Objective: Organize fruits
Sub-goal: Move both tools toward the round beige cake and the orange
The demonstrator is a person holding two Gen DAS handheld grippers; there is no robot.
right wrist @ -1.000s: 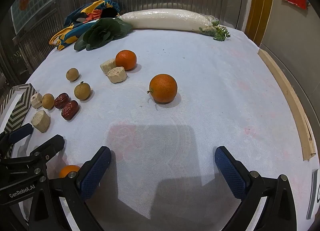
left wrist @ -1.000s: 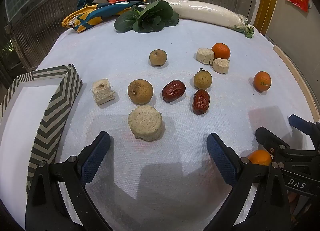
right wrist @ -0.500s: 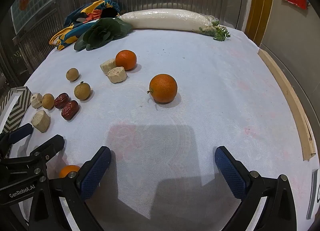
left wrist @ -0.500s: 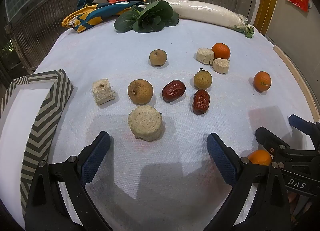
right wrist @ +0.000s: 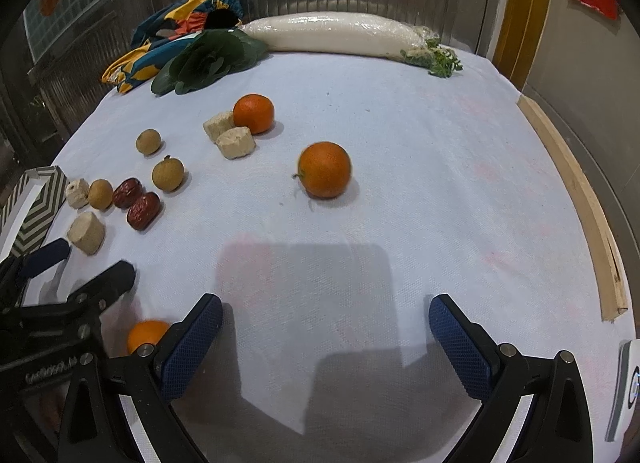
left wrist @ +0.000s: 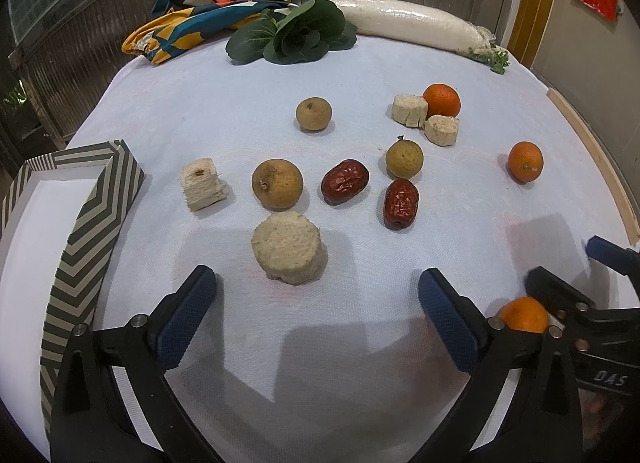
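Fruit lies scattered on the white cloth. My left gripper [left wrist: 316, 315] stands open just short of a round beige chunk [left wrist: 286, 247]. Beyond that are a cut cube [left wrist: 203, 189], three longans [left wrist: 277, 183], two red dates [left wrist: 345, 181] and two oranges [left wrist: 441, 100]. A third, small orange [left wrist: 523, 315] sits between the two grippers, partly hidden by my left gripper's right finger. My right gripper [right wrist: 326, 343] is open over bare cloth, with a large orange [right wrist: 324, 169] ahead and the small orange [right wrist: 147, 335] by its left finger.
A striped box [left wrist: 80, 223] with a white inside sits at the table's left edge. At the back lie a patterned cloth [left wrist: 208, 3], leafy greens [left wrist: 296, 35] and a long white radish [right wrist: 332, 33]. A wooden strip [right wrist: 576, 199] runs along the right edge.
The striped box shifted slightly left in the left wrist view a second ago. The fruits and both grippers have stayed put.
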